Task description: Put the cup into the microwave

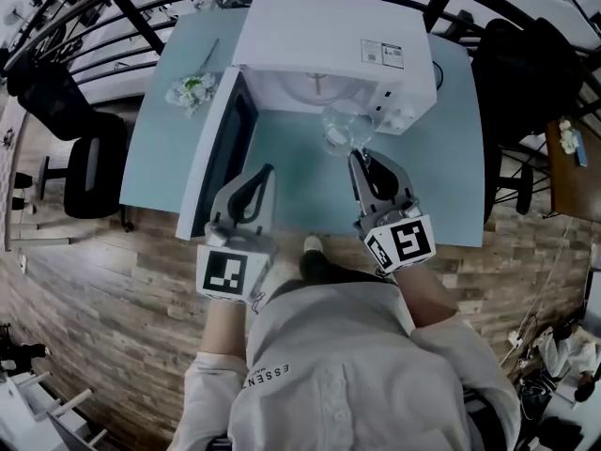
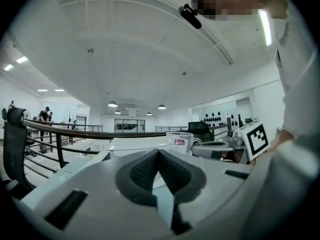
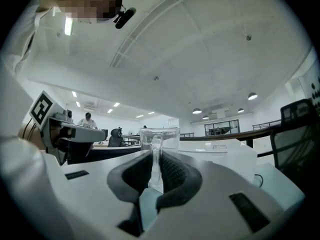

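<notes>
Table, pale blue, stands on wood-plank floor; black railing at 12 o'clock, black chair at 9 o'clock. Microwave sits on it, door open toward 7 o'clock. Right gripper clamps the clear cup by its handle, just outside the cavity. Left gripper: jaws together, empty.

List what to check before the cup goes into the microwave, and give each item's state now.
1. Door open: ok.
2. Right gripper closed on the cup by its handle: ok.
3. Cup upright: ok.
4. Left gripper shut, empty, beside the cup's path and not in it: ok.
5. Microwave cavity free of other things: cannot tell, only part of it shows.
</notes>
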